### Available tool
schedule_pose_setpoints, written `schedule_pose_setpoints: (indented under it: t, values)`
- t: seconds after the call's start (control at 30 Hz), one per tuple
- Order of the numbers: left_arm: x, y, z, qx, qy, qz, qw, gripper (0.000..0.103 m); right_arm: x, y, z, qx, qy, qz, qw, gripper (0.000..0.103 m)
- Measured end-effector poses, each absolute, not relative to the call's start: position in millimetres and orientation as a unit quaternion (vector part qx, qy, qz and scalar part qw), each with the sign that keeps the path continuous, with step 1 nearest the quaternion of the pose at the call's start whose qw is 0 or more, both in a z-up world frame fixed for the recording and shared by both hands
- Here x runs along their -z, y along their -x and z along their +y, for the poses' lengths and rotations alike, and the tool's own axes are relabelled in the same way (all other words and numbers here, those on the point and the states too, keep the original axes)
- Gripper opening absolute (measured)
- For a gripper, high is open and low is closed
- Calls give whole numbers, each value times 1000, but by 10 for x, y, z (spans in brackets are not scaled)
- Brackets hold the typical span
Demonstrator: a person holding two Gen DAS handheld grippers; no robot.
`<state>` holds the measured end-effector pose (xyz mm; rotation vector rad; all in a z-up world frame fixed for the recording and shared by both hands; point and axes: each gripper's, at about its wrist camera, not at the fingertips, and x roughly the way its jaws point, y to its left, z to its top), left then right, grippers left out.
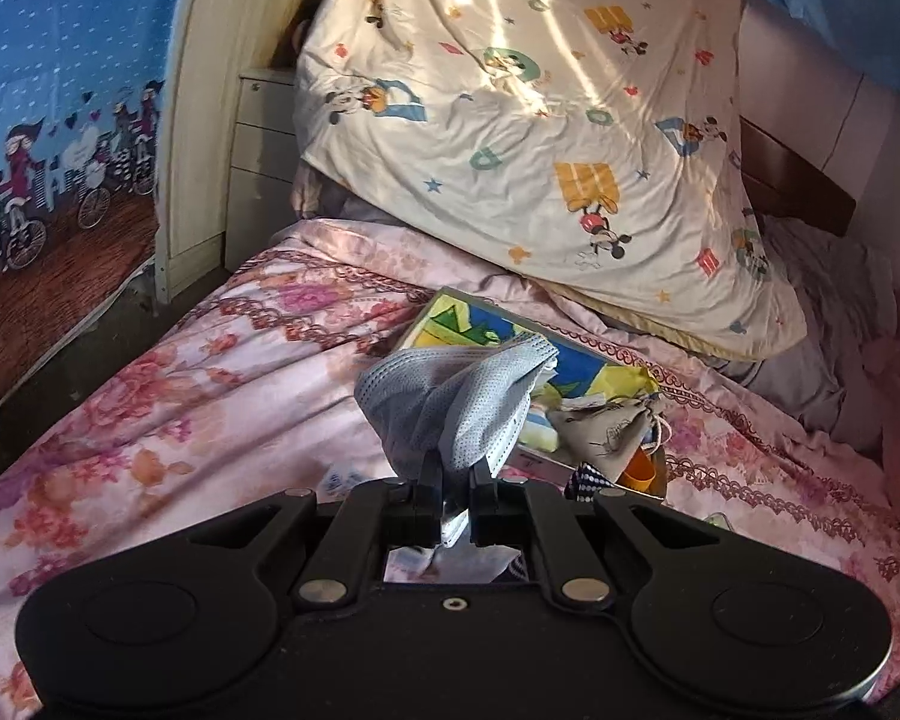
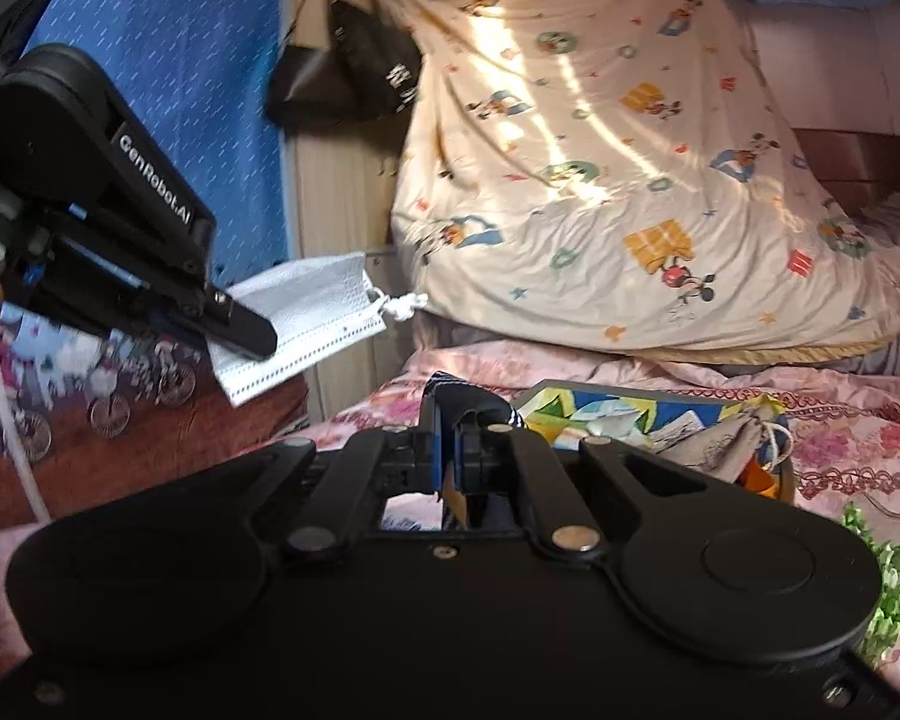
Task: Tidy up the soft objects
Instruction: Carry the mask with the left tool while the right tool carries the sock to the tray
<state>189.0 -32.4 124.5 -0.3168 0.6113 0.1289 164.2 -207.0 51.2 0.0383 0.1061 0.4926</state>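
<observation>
With the left gripper (image 1: 453, 468) clamped on a face mask (image 1: 462, 396) above the bed (image 1: 210, 372) and the right gripper (image 2: 450, 450) pinching dark striped fabric (image 2: 474, 405), each should lower gently into the colourful box (image 1: 576, 360) before releasing.

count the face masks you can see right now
1. The face mask is pinched in the left gripper, held up above the floral bedspread; the right wrist view shows the same one. More could be hidden in the colorful box.

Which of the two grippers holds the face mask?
The left gripper: its jaws pinch the pale mask. The right gripper grips a dark striped cloth instead.
</observation>
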Motion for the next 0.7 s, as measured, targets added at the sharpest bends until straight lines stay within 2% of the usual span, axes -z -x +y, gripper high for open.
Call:
schedule_pose_setpoints:
  t: [0.33,0.7]
  values:
    - [-949,-2897,-361,-44,173,294,939,7,-432,-1871,-2442,-213,-61,58,973,0]
    - [-244,-4517,18,41,127,261,956,7,-459,-3241,-2802,-166,-117,52,978,0]
